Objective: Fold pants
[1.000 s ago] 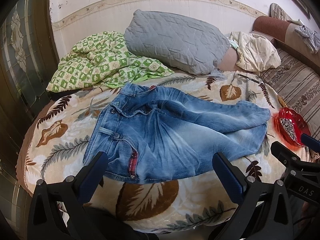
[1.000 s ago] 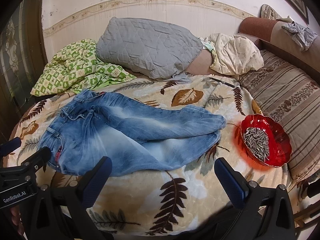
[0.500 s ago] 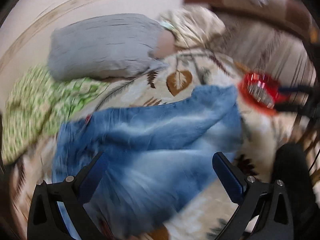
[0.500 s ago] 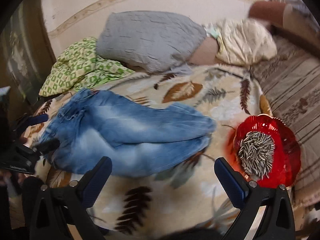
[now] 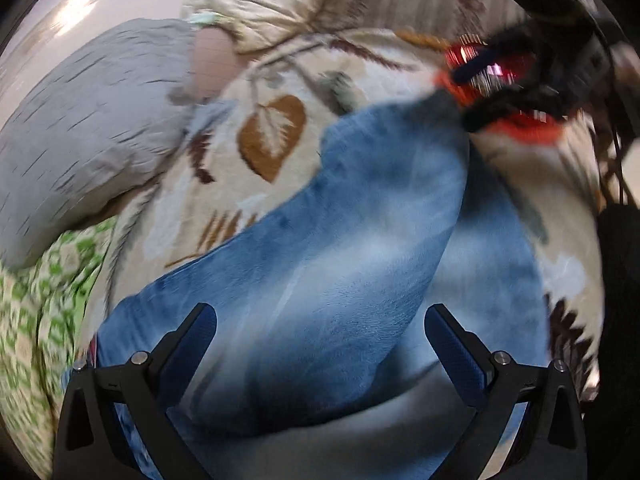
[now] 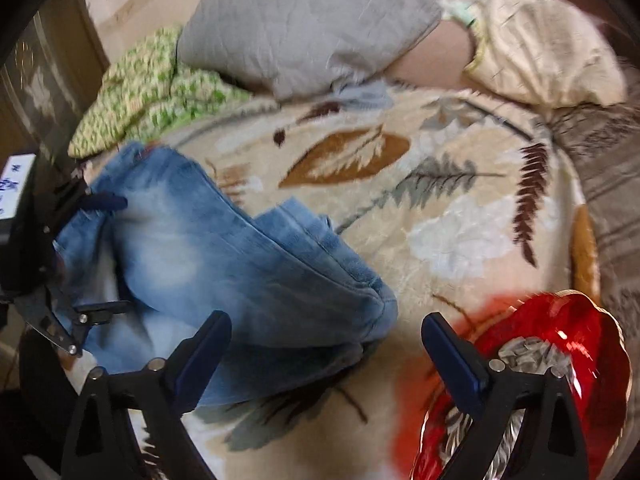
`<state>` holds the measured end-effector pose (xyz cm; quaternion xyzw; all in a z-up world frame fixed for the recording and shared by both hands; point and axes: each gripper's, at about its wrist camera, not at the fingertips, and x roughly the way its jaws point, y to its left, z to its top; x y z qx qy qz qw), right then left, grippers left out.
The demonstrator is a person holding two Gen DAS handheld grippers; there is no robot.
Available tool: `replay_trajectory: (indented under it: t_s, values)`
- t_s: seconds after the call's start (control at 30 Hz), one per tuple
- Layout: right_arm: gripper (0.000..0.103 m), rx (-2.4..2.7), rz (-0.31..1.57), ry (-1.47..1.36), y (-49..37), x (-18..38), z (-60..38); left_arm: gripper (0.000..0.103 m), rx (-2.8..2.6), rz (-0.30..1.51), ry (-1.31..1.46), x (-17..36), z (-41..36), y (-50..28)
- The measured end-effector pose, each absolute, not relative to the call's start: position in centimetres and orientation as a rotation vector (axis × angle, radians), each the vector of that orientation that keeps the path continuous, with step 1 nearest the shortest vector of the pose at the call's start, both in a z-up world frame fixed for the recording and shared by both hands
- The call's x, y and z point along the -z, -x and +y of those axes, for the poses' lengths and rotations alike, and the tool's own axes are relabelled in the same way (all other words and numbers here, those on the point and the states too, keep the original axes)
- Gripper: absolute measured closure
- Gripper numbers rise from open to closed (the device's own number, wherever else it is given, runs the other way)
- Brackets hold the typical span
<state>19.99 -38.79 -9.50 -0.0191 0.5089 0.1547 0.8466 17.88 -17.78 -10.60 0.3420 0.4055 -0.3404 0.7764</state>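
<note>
The left claw (image 5: 320,344) is released, its two blue-padded fingers spread wide and low over the pants (image 5: 340,264), with nothing between them. Denim fills the gap between its fingers and runs away from it toward the leg ends. In the right wrist view the same claw (image 6: 104,254) shows at the left edge, over the waist end of the pants, fingers apart.

The right claw (image 6: 326,346) is also released, its fingers wide apart. It hangs over the leg ends of the pants (image 6: 224,264), where the cuffs lie stacked one on the other between its fingers and just ahead. Its right finger (image 6: 452,360) stands in front of a red bowl (image 6: 568,344) holding striped seeds. In the left wrist view the right claw (image 5: 480,88) appears far off, blurred, at the leg ends and in front of the red bowl (image 5: 532,122).

The pants lie flat on the bed's leaf-patterned blanket (image 6: 460,216), waist to the left, legs running to the right. Beyond them rest a grey pillow (image 6: 304,28), a green patterned cloth (image 6: 148,84) to its left, and a cream bundle (image 6: 540,48) to its right. Both views are blurred.
</note>
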Motion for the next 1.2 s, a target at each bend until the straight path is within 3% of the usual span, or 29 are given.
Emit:
replay_trajectory:
  t_s: [0.03, 0.07, 0.1, 0.13, 0.23, 0.3, 0.53, 0.7, 0.77, 0.83, 1.2]
  values:
    - [0.035, -0.340, 1.093, 0.035, -20.5, 10.1, -38.7, 0.010, 0.739, 0.891, -0.764, 11.2, -17.9, -18.2]
    - [0.044, -0.359, 1.119, 0.022, -21.0, 10.8, -38.7, 0.021, 0.749, 0.923, -0.782, 12.1, -18.1, -18.7]
    - [0.065, -0.374, 1.143, 0.022, -21.4, 11.5, -38.6, 0.048, 0.771, 0.951, -0.773, 12.4, -18.1, -19.0]
    - [0.079, -0.378, 1.152, 0.039, -21.5, 11.8, -38.4, 0.071, 0.803, 0.986, -0.743, 12.5, -18.0, -19.3]
    - [0.090, -0.411, 1.126, 0.029, -20.7, 11.1, -38.2, 0.090, 0.789, 0.960, -0.735, 11.7, -17.9, -19.3]
    - [0.092, -0.419, 1.082, 0.037, -19.9, 9.1, -38.1, 0.092, 0.768, 0.915, -0.702, 9.9, -17.6, -19.3]
    - [0.094, -0.330, 0.884, 0.041, -21.3, -1.9, -39.2, 0.092, 0.695, 0.707, -0.429, 1.7, -17.5, -23.7]
    - [0.091, -0.176, 0.938, 0.028, -28.7, -2.4, -39.9, 0.091, 0.616, 0.802, -0.425, 5.0, -20.2, -29.2]
    - [0.072, -0.123, 1.021, 0.016, -31.7, 0.4, -40.2, 0.075, 0.576, 0.896, -0.423, 8.0, -21.0, -31.4]
    - [0.023, -0.066, 1.088, -0.013, -33.1, 3.0, -40.7, 0.021, 0.538, 0.958, -0.397, 8.9, -20.5, -31.7]
    - [0.022, -0.268, 1.042, 0.001, -21.4, 3.3, -39.8, 0.013, 0.687, 0.886, -0.425, 4.7, -16.1, -19.7]
